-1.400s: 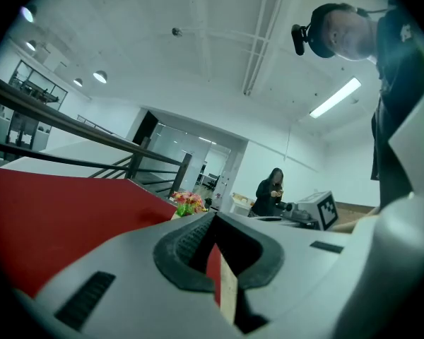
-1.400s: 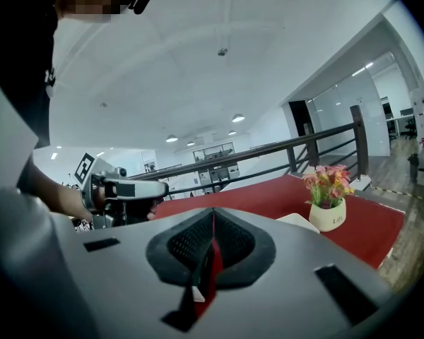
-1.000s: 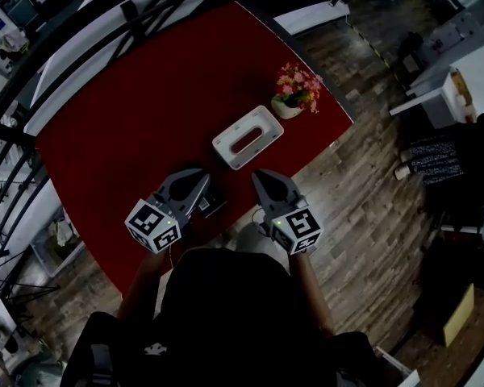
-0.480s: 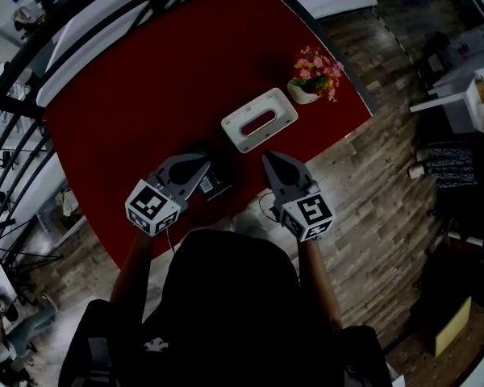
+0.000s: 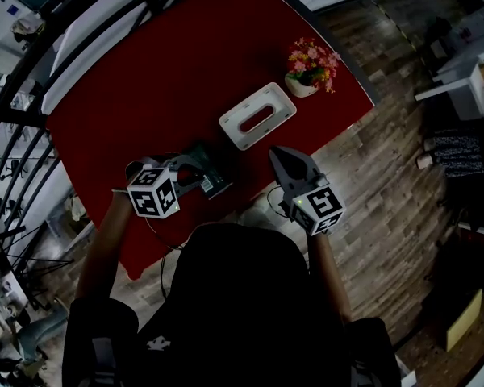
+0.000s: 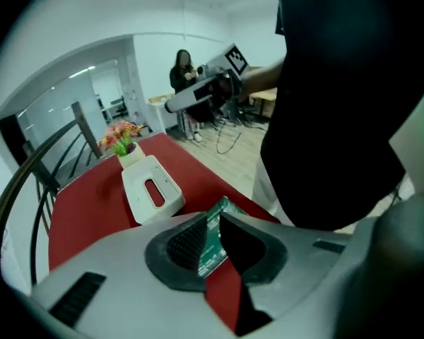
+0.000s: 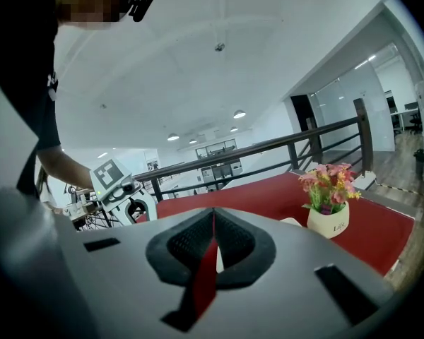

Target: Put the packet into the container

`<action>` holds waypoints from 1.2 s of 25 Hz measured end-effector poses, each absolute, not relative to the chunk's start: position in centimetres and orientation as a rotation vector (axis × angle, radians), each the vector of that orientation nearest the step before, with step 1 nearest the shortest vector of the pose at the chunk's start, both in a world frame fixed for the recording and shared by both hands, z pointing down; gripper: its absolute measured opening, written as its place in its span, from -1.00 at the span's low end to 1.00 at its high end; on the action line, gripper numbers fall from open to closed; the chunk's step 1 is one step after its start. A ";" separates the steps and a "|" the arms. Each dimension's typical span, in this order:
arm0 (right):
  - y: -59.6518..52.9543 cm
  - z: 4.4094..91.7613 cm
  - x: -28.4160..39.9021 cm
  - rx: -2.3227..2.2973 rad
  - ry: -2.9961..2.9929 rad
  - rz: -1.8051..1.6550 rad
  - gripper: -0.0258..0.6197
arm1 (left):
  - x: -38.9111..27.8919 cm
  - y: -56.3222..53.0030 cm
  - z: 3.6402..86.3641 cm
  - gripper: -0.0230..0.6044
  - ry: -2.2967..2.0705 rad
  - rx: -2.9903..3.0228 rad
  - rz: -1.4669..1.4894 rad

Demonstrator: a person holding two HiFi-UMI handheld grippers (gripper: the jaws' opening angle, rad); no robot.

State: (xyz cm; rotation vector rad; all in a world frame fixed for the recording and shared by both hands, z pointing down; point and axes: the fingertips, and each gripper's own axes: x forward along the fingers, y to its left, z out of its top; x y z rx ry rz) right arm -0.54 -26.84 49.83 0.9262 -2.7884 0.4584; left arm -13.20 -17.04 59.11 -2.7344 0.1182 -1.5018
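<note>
A green packet [image 5: 210, 177] lies flat on the red table [image 5: 145, 95] near its front edge. My left gripper [image 5: 195, 182] is tilted down with its tips at the packet's left end. In the left gripper view the packet [image 6: 213, 244] shows through the narrow slit of the left gripper [image 6: 213, 224]. Those jaws stand almost closed, just parted by a crack, and I see no grip on the packet. The white container [image 5: 256, 115] with a slot in its lid sits beyond the packet. My right gripper [image 5: 279, 156] hangs shut and empty at the table's front edge, right of the packet.
A white pot of flowers [image 5: 310, 71] stands right of the container near the table's right edge. A dark railing [image 5: 32, 95] runs along the far side. Wooden floor [image 5: 387, 176] lies to the right. A person [image 6: 182, 69] stands far back in the room.
My left gripper has dropped, rolled and swung left, so its tips now rest at the packet. The right gripper has barely shifted. The packet and the container lie where they were.
</note>
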 end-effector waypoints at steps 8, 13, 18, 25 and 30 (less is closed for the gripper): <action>-26.8 49.3 -0.6 0.907 -2.818 0.464 -0.85 | -13.1 -16.1 61.6 -0.04 -0.290 -2.471 -1.651; -26.7 49.5 -0.3 0.921 -2.813 0.469 -0.85 | -13.5 -15.3 63.5 0.25 -0.547 -2.258 -1.670; -26.4 49.7 -0.3 0.919 -2.811 0.471 -0.85 | -13.4 -15.7 65.9 0.42 -0.637 -2.106 -1.677; -25.6 49.3 -0.9 0.890 -2.821 0.458 -0.85 | -12.8 -15.7 69.5 0.50 -0.643 -2.005 -1.638; -25.4 49.5 -1.1 0.886 -2.816 0.458 -0.85 | -12.4 -15.8 70.8 0.51 -0.633 -1.992 -1.624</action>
